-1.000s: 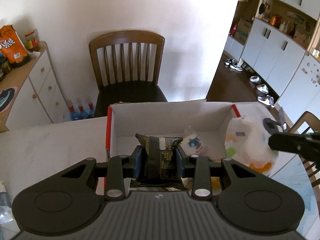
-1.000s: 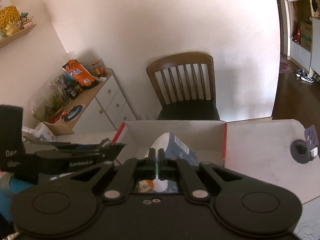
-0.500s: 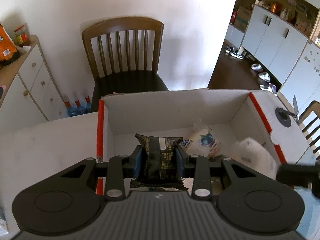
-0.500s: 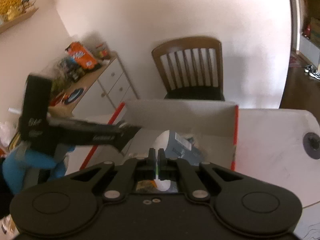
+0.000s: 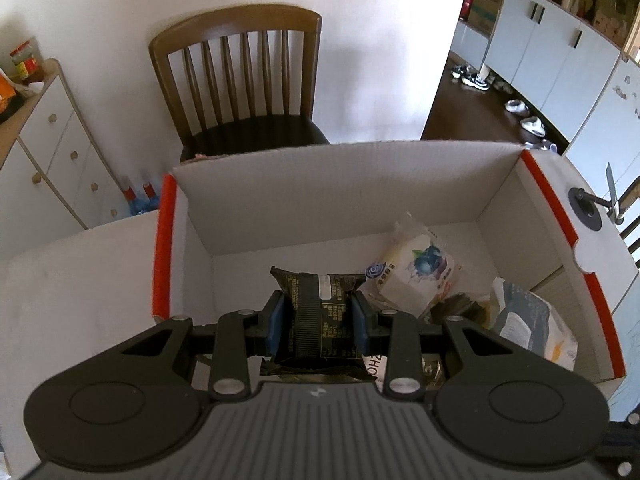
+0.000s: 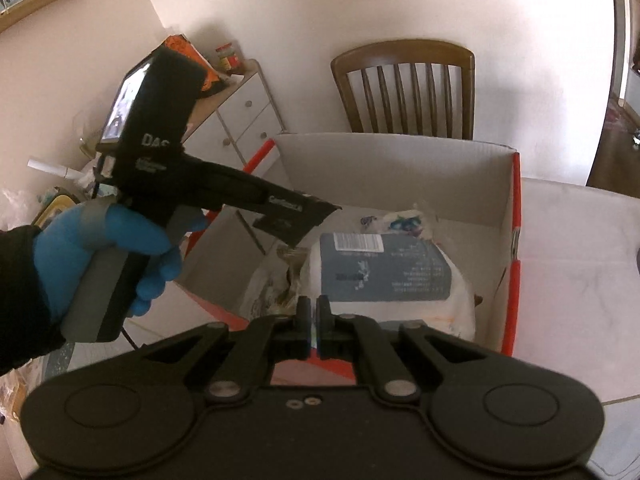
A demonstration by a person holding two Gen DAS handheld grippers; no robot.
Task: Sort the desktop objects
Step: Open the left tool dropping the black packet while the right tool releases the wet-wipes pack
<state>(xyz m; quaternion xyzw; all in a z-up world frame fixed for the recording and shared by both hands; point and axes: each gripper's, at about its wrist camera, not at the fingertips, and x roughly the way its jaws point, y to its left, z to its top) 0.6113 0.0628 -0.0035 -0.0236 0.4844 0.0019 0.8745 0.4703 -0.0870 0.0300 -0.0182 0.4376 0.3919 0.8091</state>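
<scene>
White letters "DAS" stand on the left tool (image 6: 316, 216).

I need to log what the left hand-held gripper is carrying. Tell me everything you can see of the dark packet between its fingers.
The dark packet is a small black wrapper, glossy like foil or plastic, with crimped ends, a ribbed black band, a pale label patch and fine light print too small to read. It is pinched at its sides between the blue pads of the left hand-held gripper, hanging over the open white cardboard box above other wrapped snacks. Whether it touches those below cannot be told.
</scene>
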